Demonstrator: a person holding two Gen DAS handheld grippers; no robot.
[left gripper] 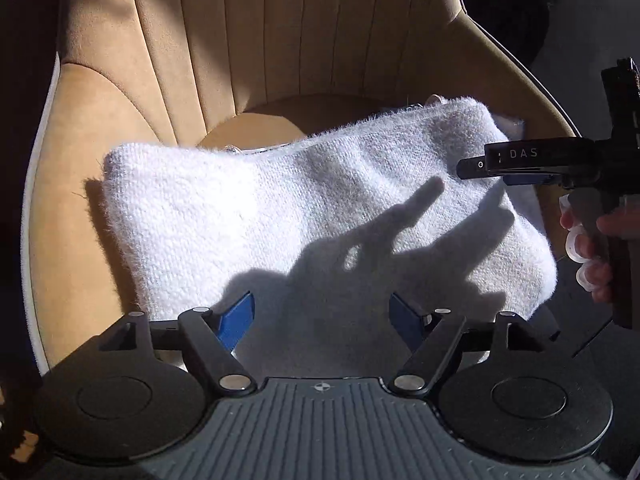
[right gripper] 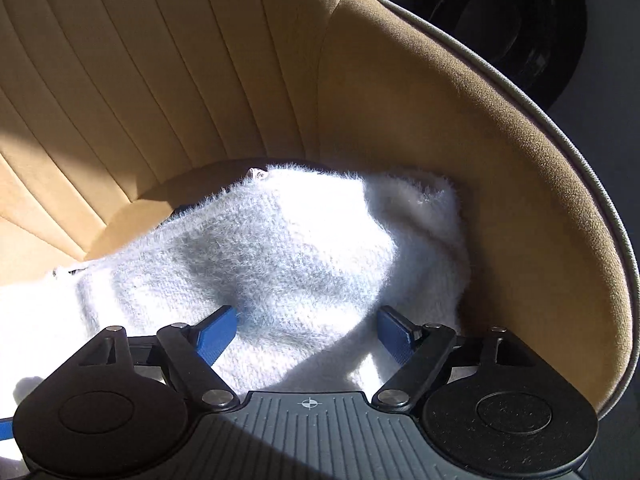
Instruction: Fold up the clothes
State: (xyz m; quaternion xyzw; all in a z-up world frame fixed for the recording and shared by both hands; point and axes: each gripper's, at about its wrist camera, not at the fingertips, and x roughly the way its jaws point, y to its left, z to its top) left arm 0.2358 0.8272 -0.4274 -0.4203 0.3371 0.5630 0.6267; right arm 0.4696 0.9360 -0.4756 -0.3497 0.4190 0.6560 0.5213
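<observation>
A white fuzzy knit garment (left gripper: 280,220) lies folded in a rough rectangle across the seat of a tan chair (left gripper: 120,128). In the left wrist view my left gripper (left gripper: 322,300) hovers over the garment's near edge, open, blue pads wide apart with only flat fabric below. My right gripper (left gripper: 472,166), held by a hand (left gripper: 592,248), reaches in from the right above the garment's right end. The right wrist view shows that gripper (right gripper: 308,314) open over the bunched right end of the garment (right gripper: 304,248), its blue pads not pressing on the fabric.
The chair's ribbed backrest (right gripper: 140,80) and curved side wall (right gripper: 500,200) wrap closely around the garment at the back and right. A dark round object (right gripper: 512,28) stands on the floor beyond the chair. Hard sunlight casts the grippers' shadows on the fabric.
</observation>
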